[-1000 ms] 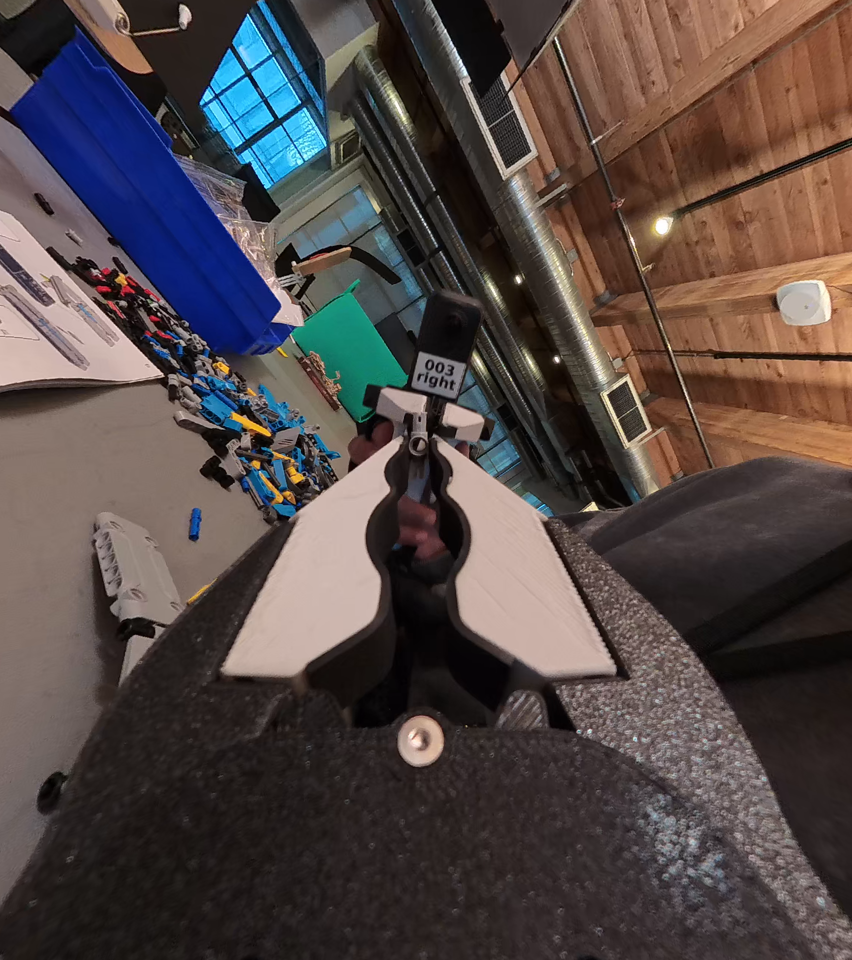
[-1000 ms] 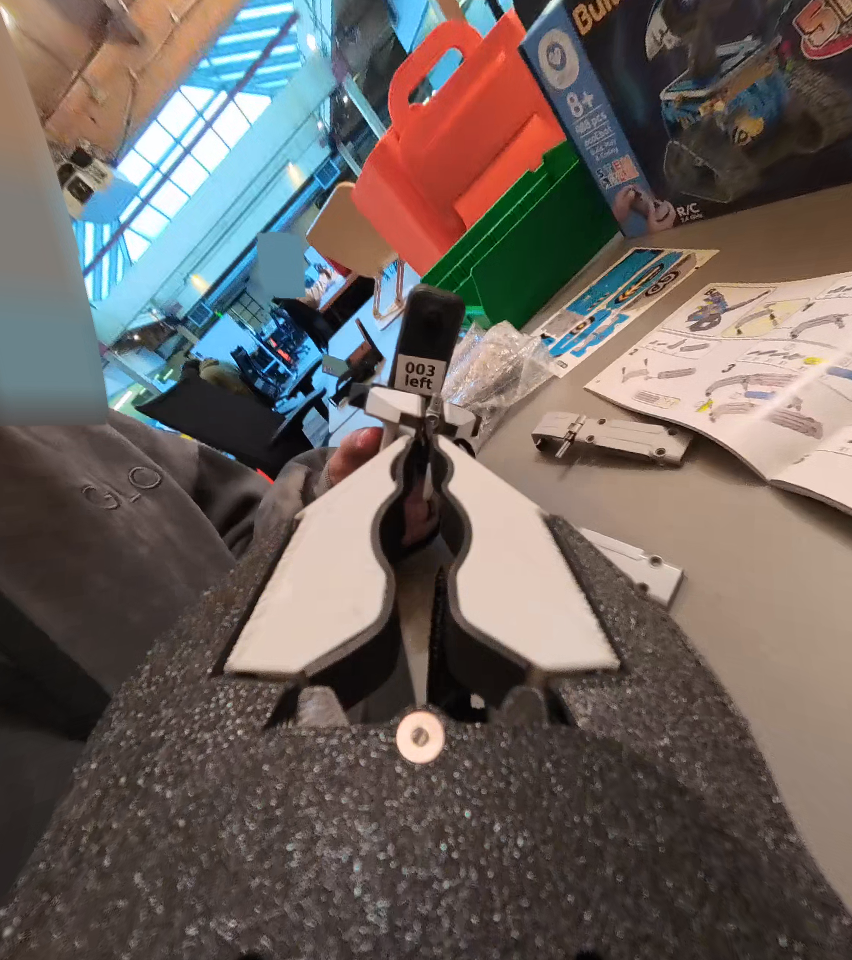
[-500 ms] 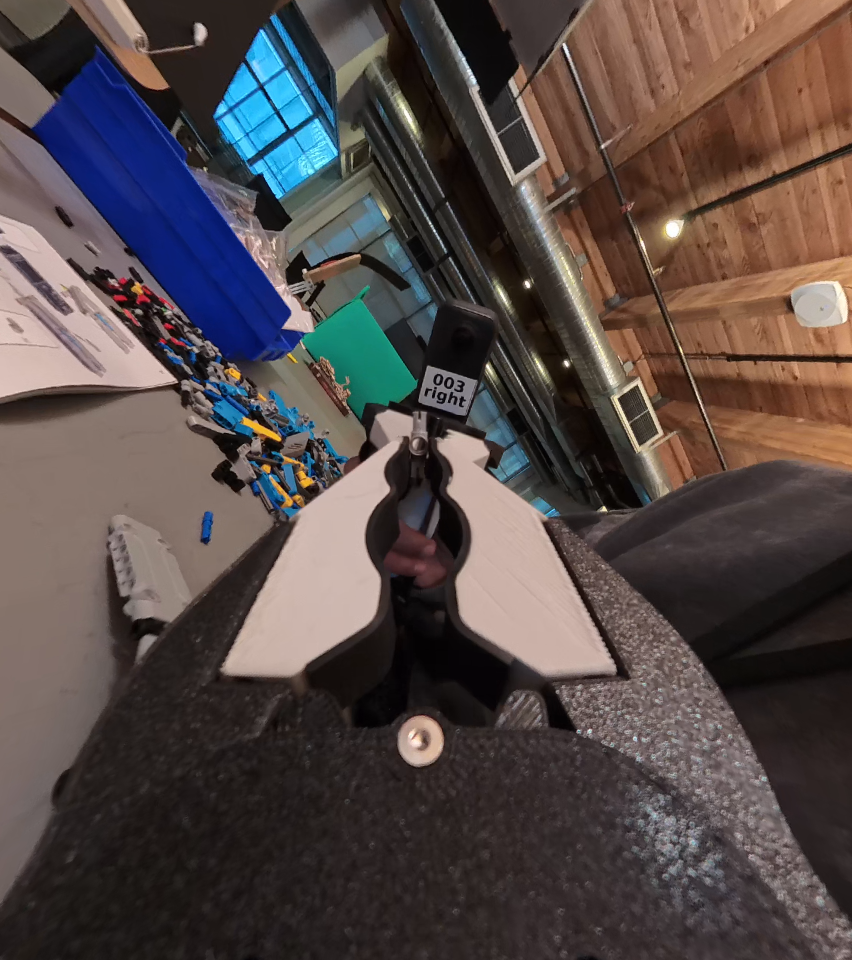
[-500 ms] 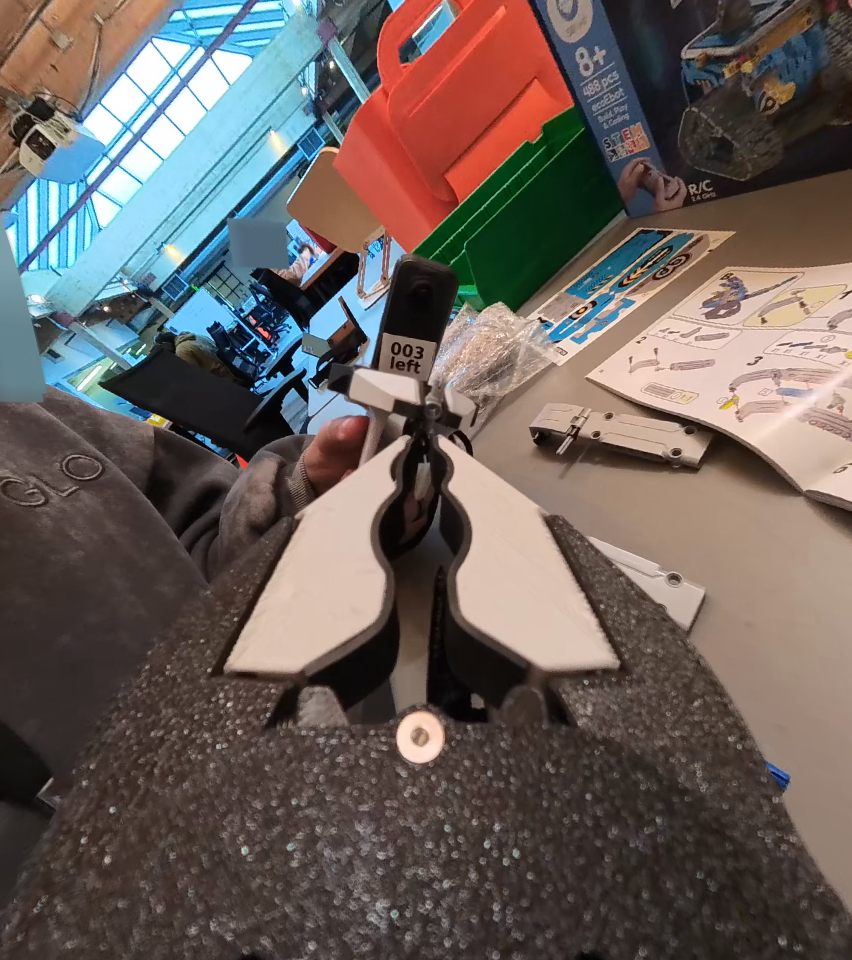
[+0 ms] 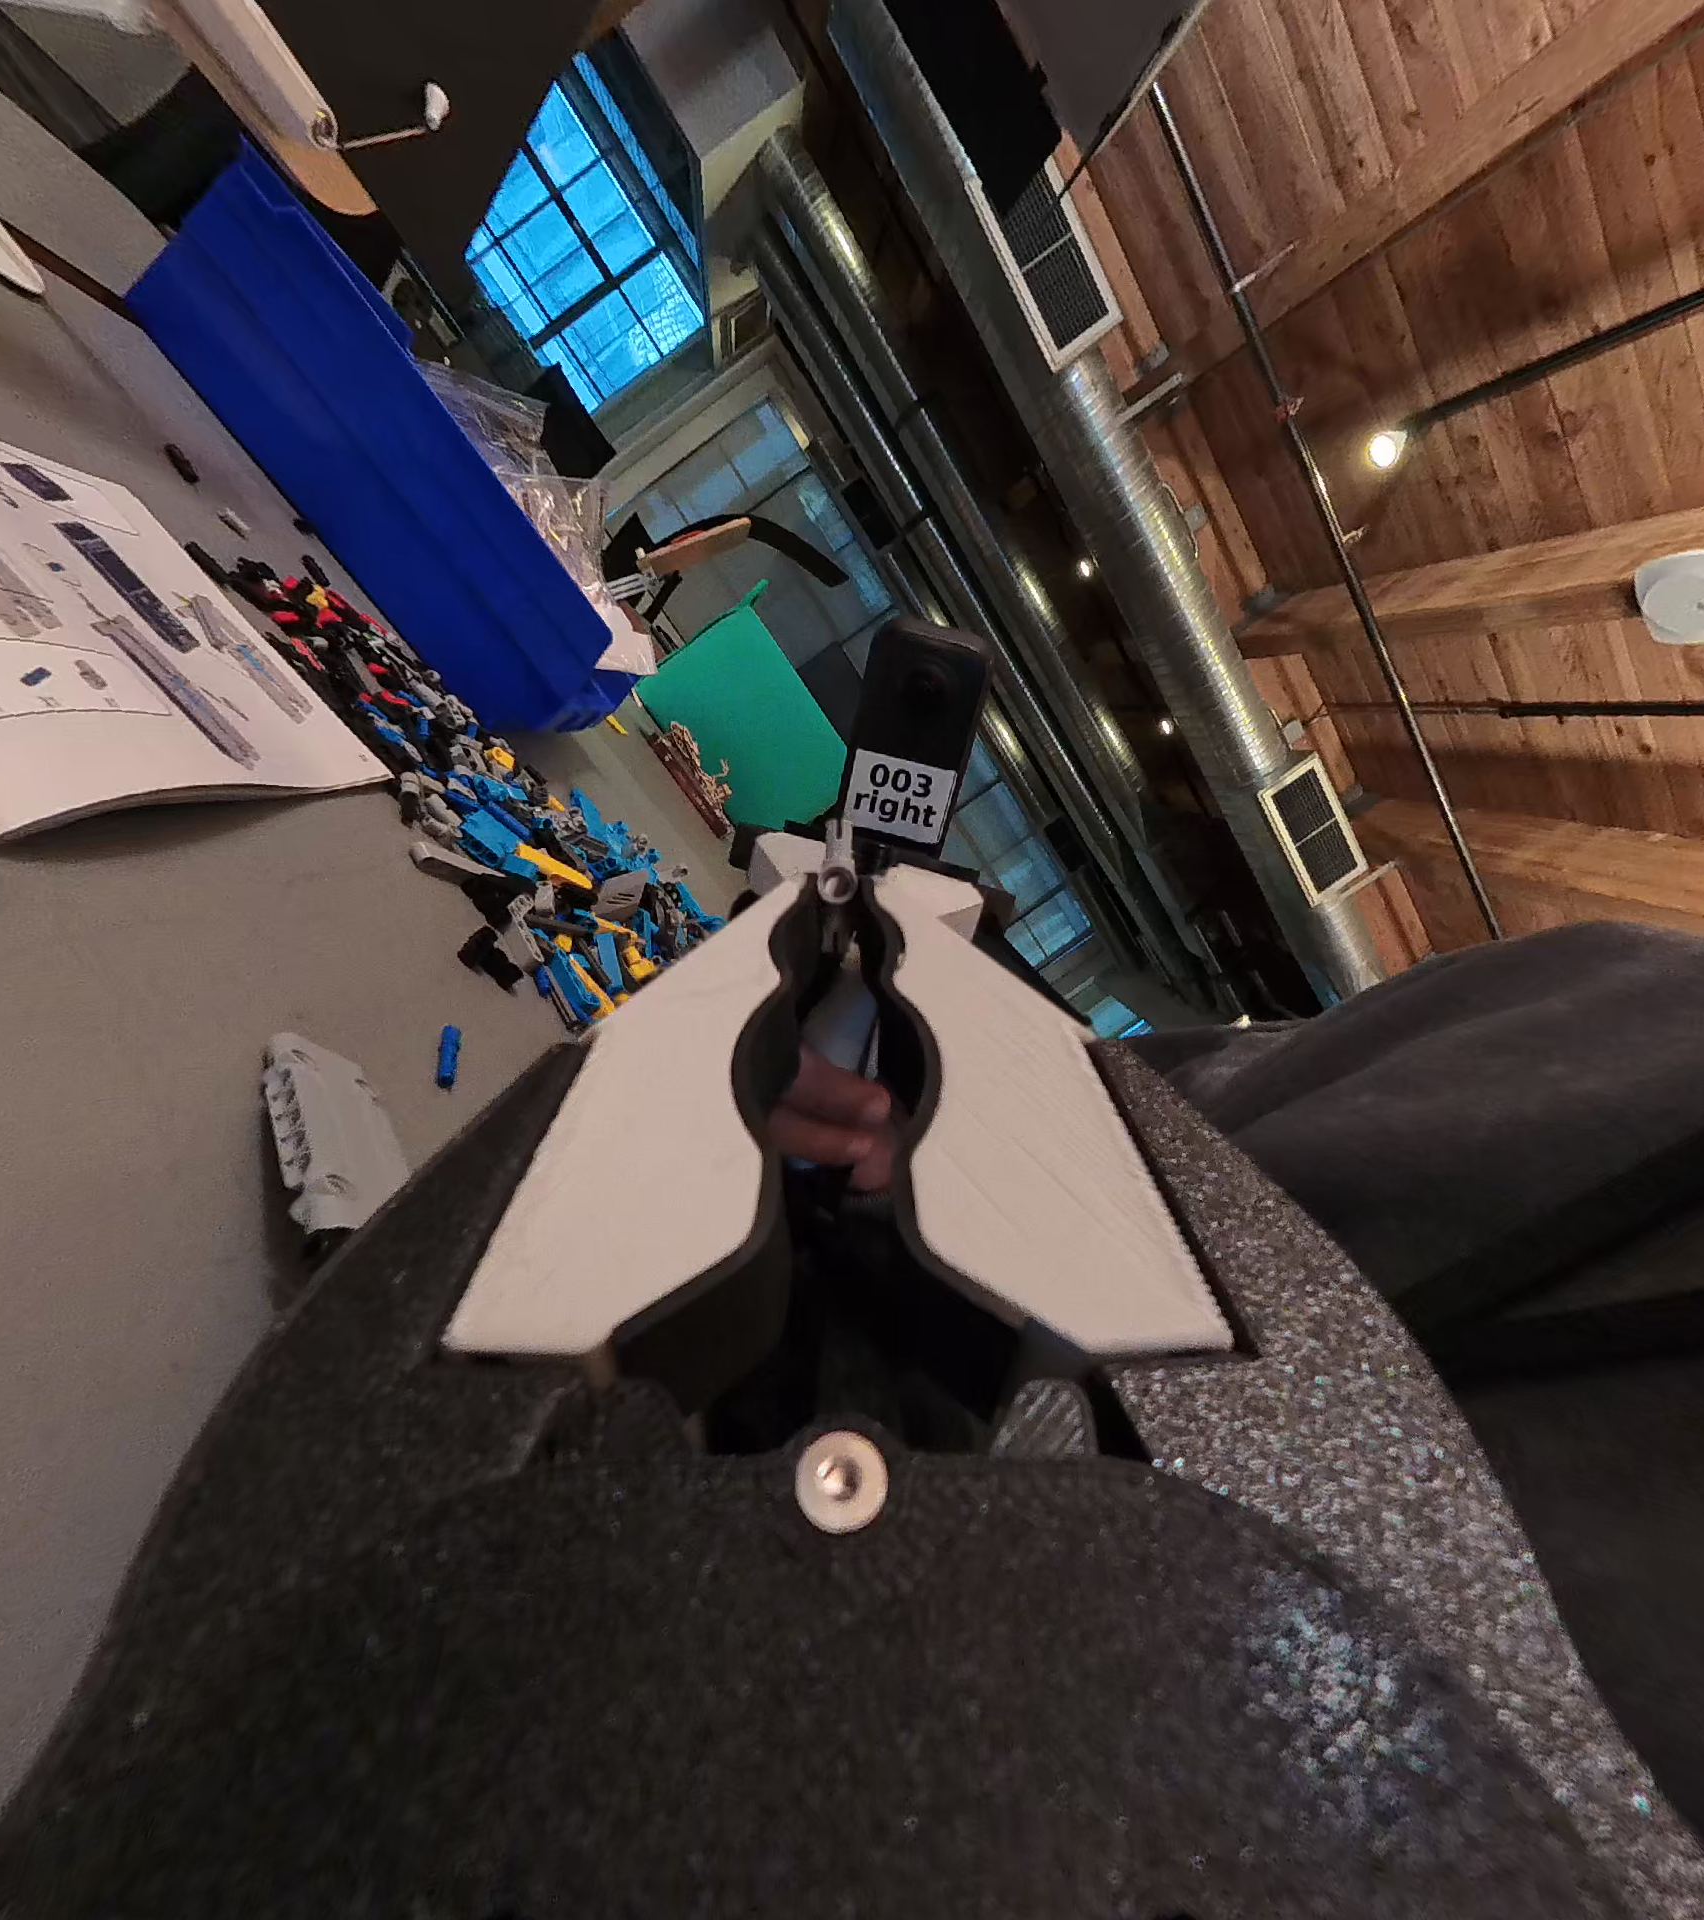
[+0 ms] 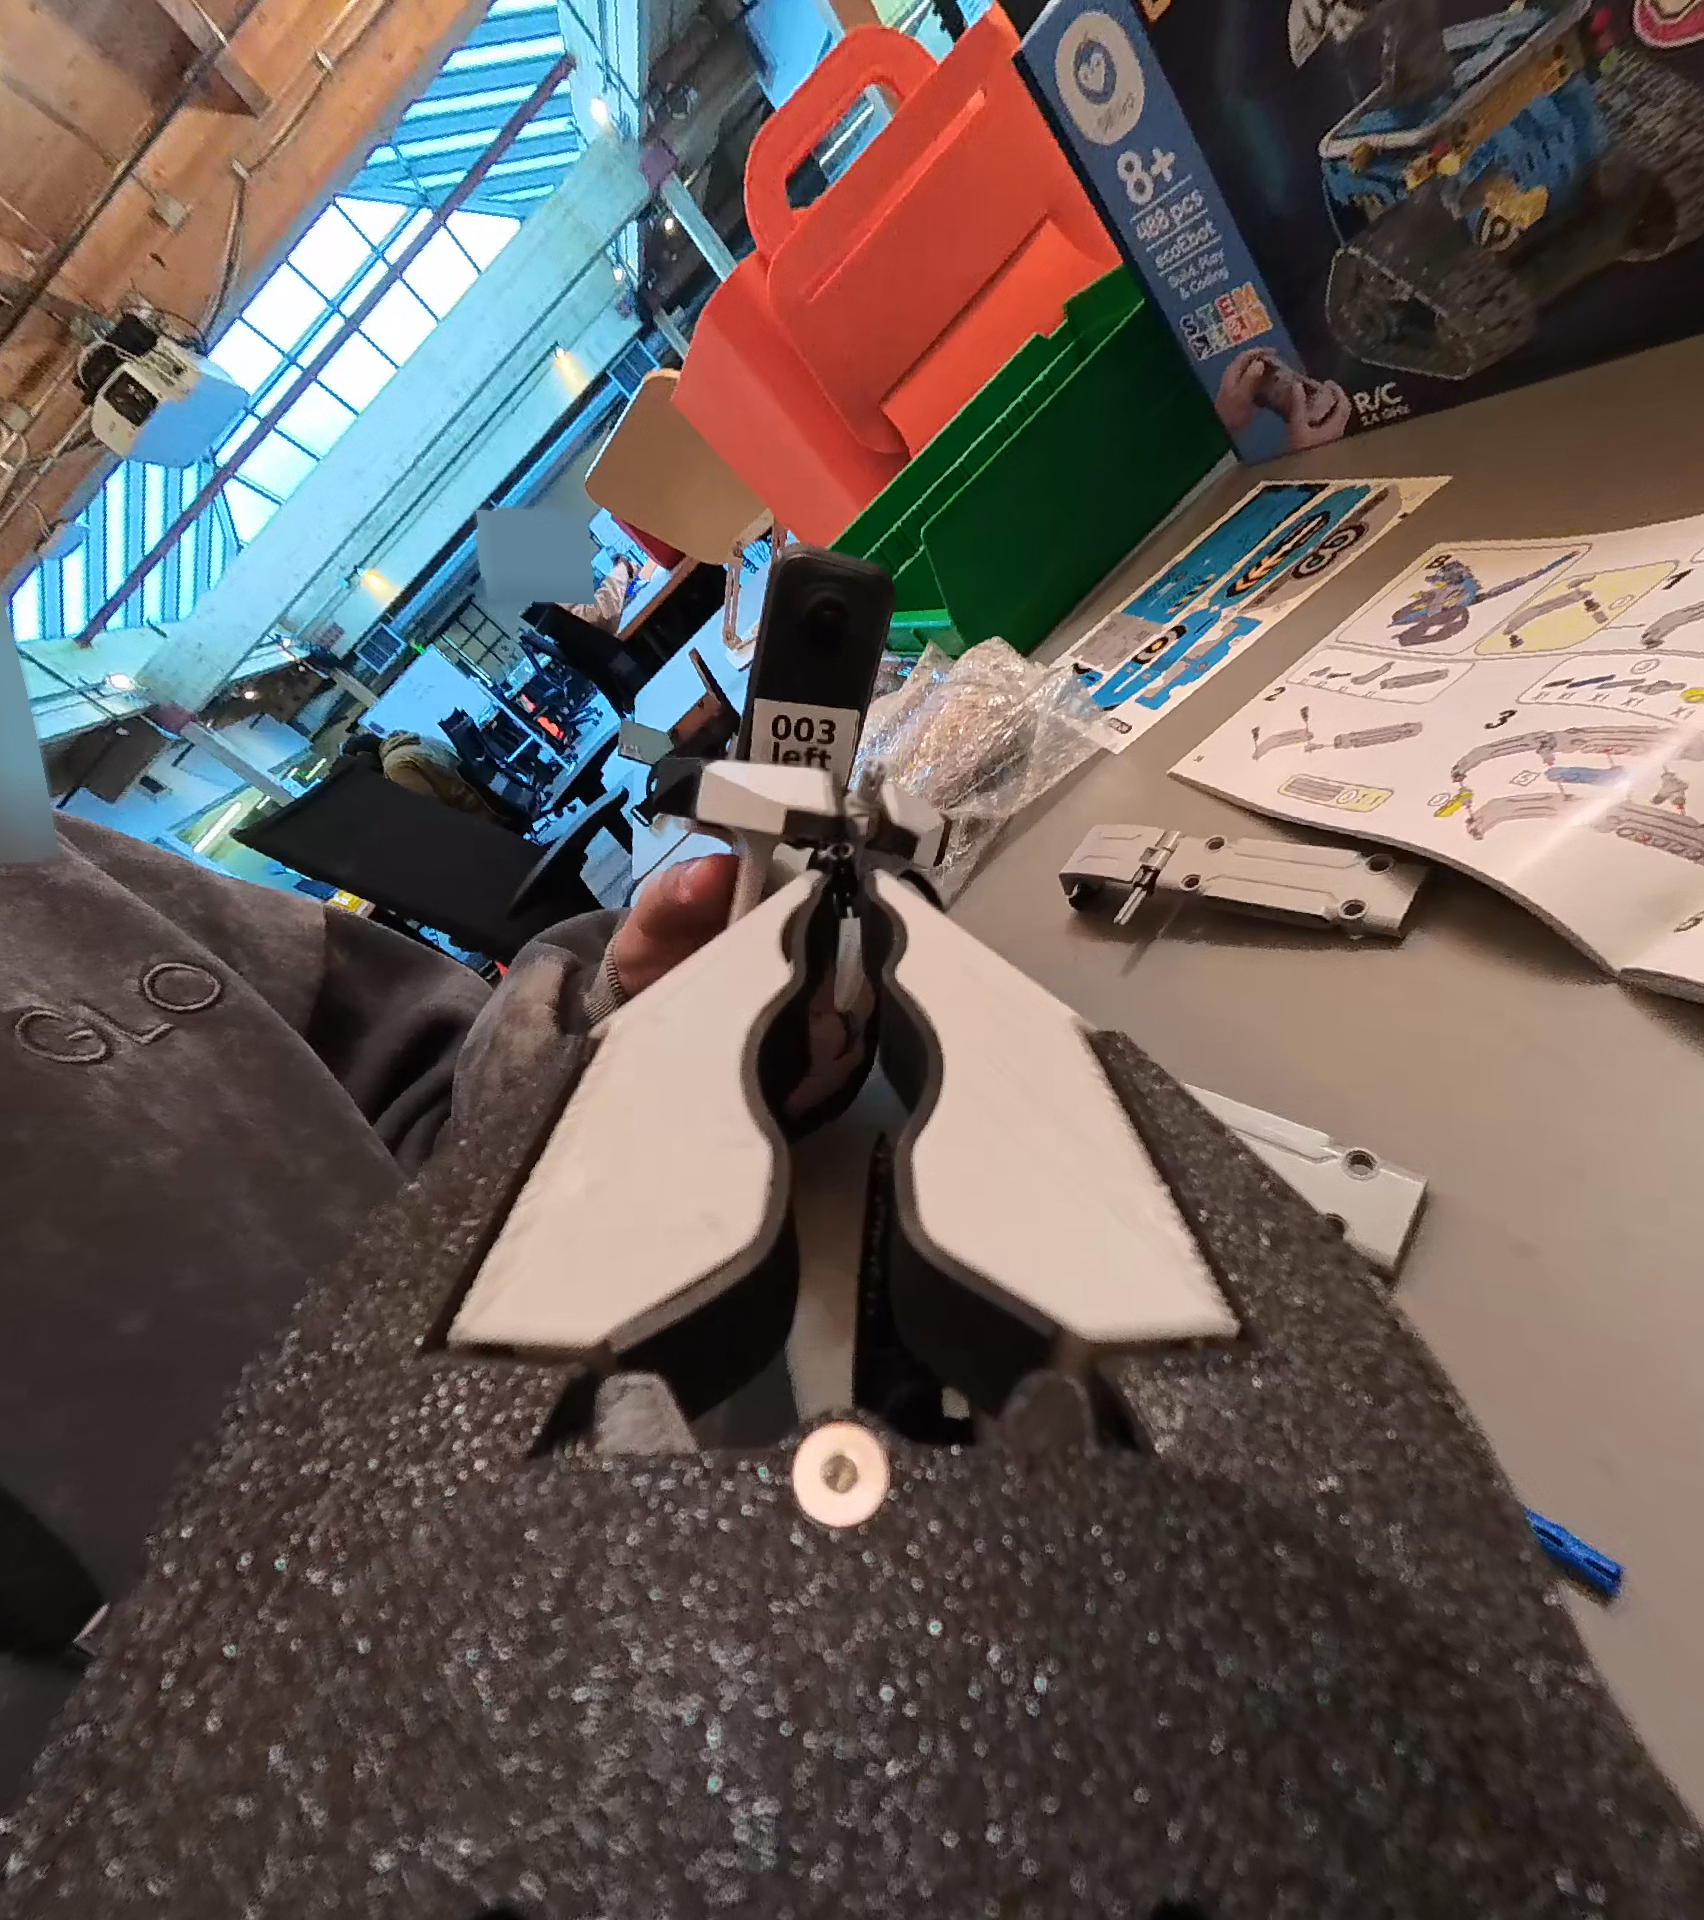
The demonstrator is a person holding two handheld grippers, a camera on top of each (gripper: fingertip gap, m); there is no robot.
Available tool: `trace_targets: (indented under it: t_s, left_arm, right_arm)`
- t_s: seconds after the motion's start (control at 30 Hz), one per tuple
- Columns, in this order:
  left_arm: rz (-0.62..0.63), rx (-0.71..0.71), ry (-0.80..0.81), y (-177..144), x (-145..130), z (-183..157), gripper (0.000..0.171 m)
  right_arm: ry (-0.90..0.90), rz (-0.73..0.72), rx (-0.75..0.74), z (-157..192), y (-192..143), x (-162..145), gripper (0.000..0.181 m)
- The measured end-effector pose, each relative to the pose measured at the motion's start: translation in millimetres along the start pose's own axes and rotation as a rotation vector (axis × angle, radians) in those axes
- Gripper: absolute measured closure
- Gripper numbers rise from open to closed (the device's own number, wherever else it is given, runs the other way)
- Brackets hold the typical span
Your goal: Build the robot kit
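Observation:
My two grippers meet tip to tip above the grey table (image 5: pixel 100 1039). My left gripper (image 5: pixel 835 896) is shut on a small grey connector with a thin pin (image 5: pixel 836 881). Right behind it in the left wrist view stands the right gripper (image 5: pixel 869 883) with its black camera. In the right wrist view my right gripper (image 6: pixel 843 883) is shut on a small grey part (image 6: pixel 853 821), against the left gripper's white fingers (image 6: pixel 723 805). I cannot tell whether they hold one piece or two. A hand (image 6: pixel 671 914) holds the left gripper.
A pile of coloured bricks (image 5: pixel 515 810), a blue bin (image 5: pixel 360 447), an open instruction booklet (image 6: pixel 1554 748), grey panels (image 6: pixel 1243 878) (image 5: pixel 323 1132), a plastic bag (image 6: pixel 983 717), an orange case (image 6: pixel 879 301), a green bin (image 6: pixel 1035 468) and a toy box (image 6: pixel 1450 187) lie around. A person's grey sweatshirt (image 6: pixel 100 1091) is close. Left and right tips are no more than a few centimetres apart.
Both grippers stay shut and tip to tip. They have swung together a little, so the table and the booklet have shifted in both views.

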State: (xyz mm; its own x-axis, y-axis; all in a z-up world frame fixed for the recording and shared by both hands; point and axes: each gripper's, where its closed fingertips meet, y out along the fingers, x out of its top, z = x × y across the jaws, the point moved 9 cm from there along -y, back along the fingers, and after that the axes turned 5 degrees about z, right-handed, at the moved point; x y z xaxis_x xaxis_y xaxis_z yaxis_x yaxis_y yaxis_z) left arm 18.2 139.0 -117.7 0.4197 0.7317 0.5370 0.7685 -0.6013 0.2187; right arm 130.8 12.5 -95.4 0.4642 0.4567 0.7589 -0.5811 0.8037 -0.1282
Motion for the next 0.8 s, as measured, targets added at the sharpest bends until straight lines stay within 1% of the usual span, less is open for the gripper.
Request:
trace_targets:
  t_s: [0.13, 0.2, 0.3, 0.4, 0.53, 0.6, 0.63, 0.73, 0.8]
  left_arm:
    - [0.042, 0.023, 0.025, 4.2, -3.2, -0.6, 0.166]
    - [0.068, 0.062, 0.051, 5.0, -4.7, -0.1, 0.166]
    - [0.151, 0.147, 0.116, 7.3, -8.9, 1.3, 0.166]
    - [0.216, 0.196, 0.129, 9.4, -13.9, 4.7, 0.166]
    - [0.289, 0.26, 0.154, 12.4, -20.1, 9.0, 0.166]
    - [0.289, 0.253, 0.148, 12.8, -20.3, 9.1, 0.166]
    - [0.27, 0.24, 0.154, 12.3, -18.2, 7.4, 0.166]
    - [0.09, 0.18, 0.164, 2.4, -1.8, -1.6, 0.166]
    - [0.015, 0.139, 0.143, -5.0, 4.4, -4.2, 0.166]
  right_arm:
    - [-0.047, 0.042, -0.042, 1.5, 0.3, -1.1, 0.178]
    - [-0.082, 0.078, -0.08, 1.7, 0.0, -2.0, 0.178]
    - [-0.172, 0.188, -0.156, 1.4, -1.3, -5.0, 0.178]
    - [-0.256, 0.289, -0.224, 1.7, -2.2, -9.2, 0.178]
    - [-0.31, 0.376, -0.271, -1.5, -2.9, -16.5, 0.178]
    - [-0.296, 0.351, -0.255, -3.4, -4.6, -18.4, 0.178]
    - [-0.283, 0.312, -0.229, -4.0, -5.9, -17.9, 0.178]
    - [-0.183, 0.083, -0.092, -5.8, -13.2, -9.4, 0.179]
    - [-0.138, -0.018, -0.032, -8.7, -16.9, -7.8, 0.179]
